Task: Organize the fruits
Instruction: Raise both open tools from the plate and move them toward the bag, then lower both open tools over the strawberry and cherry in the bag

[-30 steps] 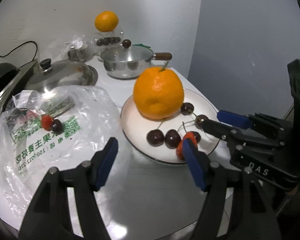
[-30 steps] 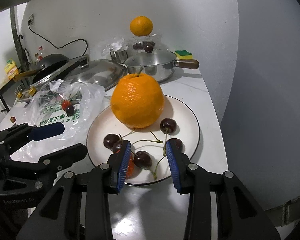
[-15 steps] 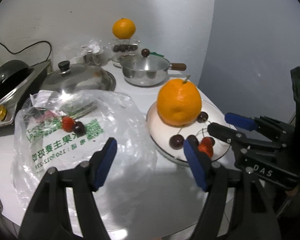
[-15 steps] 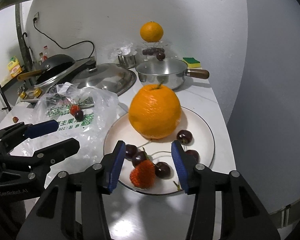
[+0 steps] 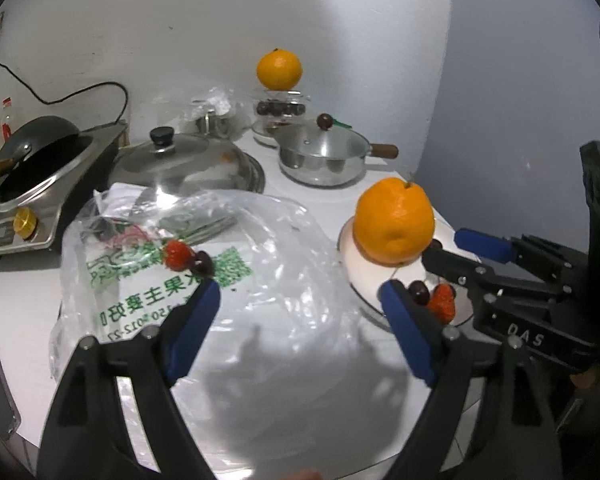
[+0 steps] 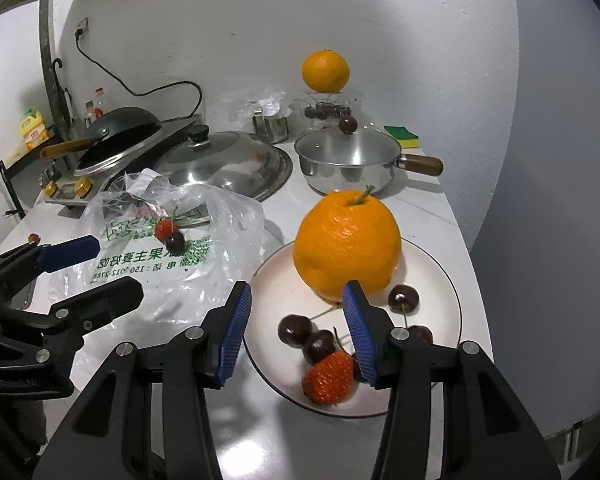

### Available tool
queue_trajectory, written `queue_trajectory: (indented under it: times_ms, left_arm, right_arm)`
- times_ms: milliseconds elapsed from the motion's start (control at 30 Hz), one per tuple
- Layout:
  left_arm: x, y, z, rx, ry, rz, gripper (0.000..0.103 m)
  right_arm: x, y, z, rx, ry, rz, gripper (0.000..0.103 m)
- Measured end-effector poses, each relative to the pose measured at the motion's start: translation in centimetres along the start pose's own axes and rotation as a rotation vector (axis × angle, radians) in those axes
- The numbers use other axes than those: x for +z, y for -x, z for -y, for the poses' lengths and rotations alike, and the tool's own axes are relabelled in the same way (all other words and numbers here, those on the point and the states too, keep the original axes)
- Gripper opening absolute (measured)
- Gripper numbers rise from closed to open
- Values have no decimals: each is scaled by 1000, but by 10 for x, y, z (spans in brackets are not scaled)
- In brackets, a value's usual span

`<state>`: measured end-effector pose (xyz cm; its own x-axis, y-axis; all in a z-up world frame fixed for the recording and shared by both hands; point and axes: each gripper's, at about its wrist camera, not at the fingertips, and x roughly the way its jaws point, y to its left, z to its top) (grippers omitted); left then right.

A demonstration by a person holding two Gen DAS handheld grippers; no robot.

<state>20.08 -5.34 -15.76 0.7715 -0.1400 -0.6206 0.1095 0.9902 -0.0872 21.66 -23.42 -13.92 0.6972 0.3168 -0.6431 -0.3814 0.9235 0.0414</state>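
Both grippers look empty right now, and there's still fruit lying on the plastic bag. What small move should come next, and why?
Probably ease the left gripper forward toward the strawberry and cherry on the plastic bag. Its jaws have just been opening and hold nothing, those two lie straight ahead, and the other fruit sits on the plate.

White plastered wall (image 6: 400, 40) behind a white counter (image 6: 432, 208); grey-blue wall (image 5: 520, 100) to the right. Socket (image 6: 82, 26) on the wall with a black cable (image 6: 140, 90) running down. Induction hob (image 5: 48, 184) at the counter's left end. Glare on the counter's near surface
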Motion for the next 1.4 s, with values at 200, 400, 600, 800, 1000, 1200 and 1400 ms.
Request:
queue_trajectory:
  times_ms: [200, 400, 600, 800, 1000, 1200, 1400]
  left_arm:
    - [1, 6, -18, 19, 16, 11, 84]
    - [1, 10, -37, 36, 34, 17, 84]
    - [1, 13, -57, 52, 53, 23, 84]
    - [3, 15, -77, 66, 71, 27, 84]
    - [3, 14, -93, 81, 88, 27, 84]
    - [4, 12, -107, 96, 103, 28, 84]
    - [3, 5, -119, 101, 118, 19, 84]
  right_arm:
    - [8, -5, -13, 2, 19, 0, 50]
    - [15, -11, -28, 7, 39, -1, 50]
    - [23, -19, -43, 15, 59, -3, 50]
    - [30, -29, -60, 27, 76, -8, 50]
    - [35, -41, -75, 43, 94, -20, 50]
    - [40, -51, -85, 56, 108, -28, 50]
    - [43, -63, -93, 67, 119, -45, 50]
